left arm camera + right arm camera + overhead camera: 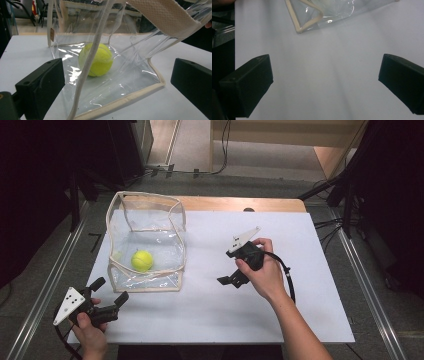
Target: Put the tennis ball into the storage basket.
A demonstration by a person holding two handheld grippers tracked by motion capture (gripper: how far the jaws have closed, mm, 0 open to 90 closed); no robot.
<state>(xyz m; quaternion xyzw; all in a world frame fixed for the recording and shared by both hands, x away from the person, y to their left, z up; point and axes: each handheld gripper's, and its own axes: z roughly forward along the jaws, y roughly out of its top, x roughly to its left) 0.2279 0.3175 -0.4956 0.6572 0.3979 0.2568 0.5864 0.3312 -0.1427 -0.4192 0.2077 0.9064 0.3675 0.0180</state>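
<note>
Across the wooden table (280, 204) a white sheet (280, 320) is spread, and everything handled is set on it. On the sheet's left part a clear plastic bag (165, 232) with cream fabric edging is seen standing open, its mouth turned upward and its sides partly sagging. Inside the bag, on its floor toward the near side, a yellow-green tennis ball (142, 260) is found; in the left gripper view the ball (96, 60) is seen through the clear wall, behind a cream strap (87, 65) that hangs down in front of it.

At the sheet's near left corner the left gripper (111, 292) is held by the person's left hand (90, 330), just short of the bag's near edge and apart from it. Its jaws are spread wide and pointed toward the bag, and nothing is gripped between them.

Right of the bag, near the middle of the sheet, the right gripper (231, 279) is held by the right hand (265, 272), with its jaws angled down toward the bare sheet. In the right gripper view its jaws are likewise spread wide with nothing between them, and a corner of the bag (312, 17) is seen beyond them.
</note>
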